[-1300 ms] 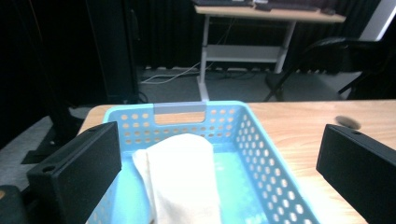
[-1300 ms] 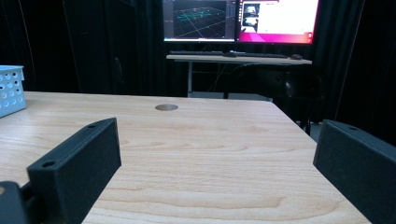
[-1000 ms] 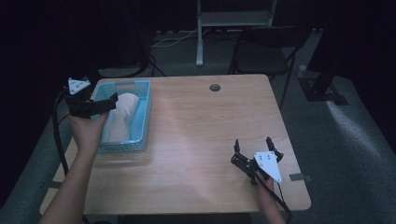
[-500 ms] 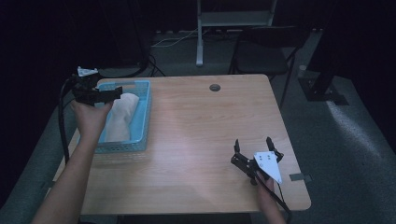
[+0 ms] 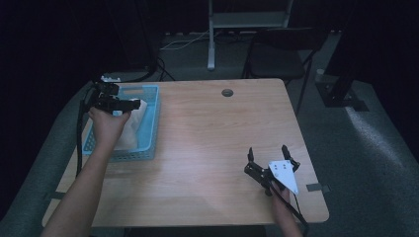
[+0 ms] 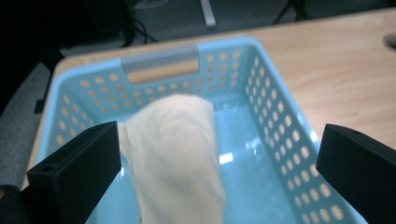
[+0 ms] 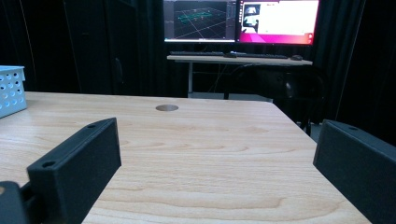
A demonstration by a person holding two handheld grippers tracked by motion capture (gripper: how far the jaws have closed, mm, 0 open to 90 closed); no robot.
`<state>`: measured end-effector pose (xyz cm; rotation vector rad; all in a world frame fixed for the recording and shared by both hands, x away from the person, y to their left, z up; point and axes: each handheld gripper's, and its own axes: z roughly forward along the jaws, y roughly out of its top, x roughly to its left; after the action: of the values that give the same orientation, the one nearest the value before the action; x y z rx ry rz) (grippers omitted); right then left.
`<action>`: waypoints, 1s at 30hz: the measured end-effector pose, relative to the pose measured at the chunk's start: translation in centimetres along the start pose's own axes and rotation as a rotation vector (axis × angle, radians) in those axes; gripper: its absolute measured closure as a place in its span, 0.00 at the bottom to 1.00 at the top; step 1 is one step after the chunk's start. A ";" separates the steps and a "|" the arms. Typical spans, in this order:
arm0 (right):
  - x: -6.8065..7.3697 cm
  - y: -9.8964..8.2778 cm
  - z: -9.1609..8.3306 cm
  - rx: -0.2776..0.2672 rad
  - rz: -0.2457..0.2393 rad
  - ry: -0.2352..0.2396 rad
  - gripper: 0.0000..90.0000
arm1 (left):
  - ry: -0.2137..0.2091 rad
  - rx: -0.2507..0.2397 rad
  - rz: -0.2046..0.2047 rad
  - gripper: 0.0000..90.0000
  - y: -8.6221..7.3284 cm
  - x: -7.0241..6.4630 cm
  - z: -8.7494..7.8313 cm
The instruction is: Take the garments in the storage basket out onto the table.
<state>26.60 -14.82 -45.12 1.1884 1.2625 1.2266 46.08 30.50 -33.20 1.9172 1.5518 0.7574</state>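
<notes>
Cloth, cream and softly wrinkled, lies bunched into a rounded hump inside the light-blue plastic basket, toward the basket's left wall as the left gripper view has it. The basket is rectangular with rounded corners, its walls pierced by rows of small round holes and its far end cut with a slot handle; its glossy floor shows bare to the right of the cloth. In the high view the basket sits at the tabletop's left edge, and the cloth is partly covered by the person's left hand.

Held over the basket's near-left part, the left tool has its blocky black jaws wide apart (the cloth lies below and between them, touching neither that I can make out).

Light wood grain runs across the tabletop, broken by a round grommet hole near the far edge. A broad bare stretch of wood separates the basket from the right tool, which rests low near the front right corner, its jaws also spread with nothing between them.

The cloth's near end is cut off at the bottom of the left gripper view. Beyond the tabletop the room is dark; two lit monitors glow in the right gripper view.
</notes>
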 end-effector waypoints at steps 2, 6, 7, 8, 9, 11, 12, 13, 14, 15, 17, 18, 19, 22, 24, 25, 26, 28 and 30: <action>0.0 0.0 0.0 0.000 0.000 0.000 0.00 | -0.001 0.005 0.001 0.00 0.0 0.1 0.2; 0.0 0.0 0.0 -0.001 -0.001 -0.001 0.00 | -0.003 0.053 0.007 0.00 0.2 0.0 1.1; 0.0 0.0 0.0 -0.001 -0.001 -0.001 0.00 | -0.002 0.080 0.025 0.00 0.2 -0.1 1.5; 0.0 0.0 0.0 -0.001 -0.001 -0.002 0.00 | 0.007 0.091 0.034 0.00 0.2 -0.3 1.7; 0.0 0.0 0.0 -0.001 -0.001 -0.003 0.00 | 0.015 0.102 0.045 0.00 0.1 -0.3 2.0; 0.0 0.0 0.0 -0.002 -0.004 -0.001 0.00 | 0.003 0.134 0.046 0.00 -0.1 -0.4 2.5; 0.0 0.0 -0.1 -0.002 -0.003 -0.001 0.00 | -0.003 0.148 0.050 0.00 -0.2 -0.5 2.7; 0.0 0.0 0.0 -0.002 -0.003 -0.001 0.00 | -0.001 0.153 0.050 0.00 -0.3 -0.6 2.9; 0.0 0.0 0.0 -0.002 -0.003 -0.001 0.00 | -0.001 0.153 0.050 0.00 -0.3 -0.6 2.9; 0.0 0.0 -0.1 -0.001 -0.003 -0.001 0.00 | -0.002 0.158 0.047 0.00 -0.3 -0.5 3.1; 0.0 0.0 -0.1 -0.001 -0.004 0.000 0.00 | -0.010 0.172 0.033 0.00 -0.4 -0.3 3.5; 0.0 0.0 -0.1 -0.002 -0.004 -0.001 0.00 | -0.010 0.176 0.025 0.00 -0.4 -0.2 3.6; 0.0 0.0 -0.1 -0.002 -0.004 -0.001 0.00 | -0.001 0.190 0.025 0.00 -0.5 0.0 3.9; 0.0 0.0 -0.1 -0.004 -0.004 -0.002 0.00 | 0.011 0.219 0.039 0.00 -0.5 0.1 4.4; 0.0 0.0 -0.1 -0.003 -0.005 0.001 0.00 | 0.019 0.231 0.041 0.00 -0.5 0.2 4.7; 0.0 0.0 -0.1 -0.004 -0.005 0.001 0.00 | 0.020 0.238 0.043 0.00 -0.5 0.2 4.8; 0.0 0.0 -0.1 -0.003 -0.006 0.003 0.00 | 0.021 0.246 0.048 0.00 -0.6 0.2 5.1; 0.0 0.0 -0.1 -0.003 -0.006 0.003 0.00 | 0.017 0.272 0.051 0.00 -0.8 0.2 5.6; 0.0 0.0 -0.1 -0.005 -0.008 0.003 0.00 | 0.021 0.292 0.055 0.00 -1.0 0.3 5.9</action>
<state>26.52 -14.79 -45.13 1.1770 1.2649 1.2259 49.73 30.56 -38.00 2.1735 1.7064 0.6004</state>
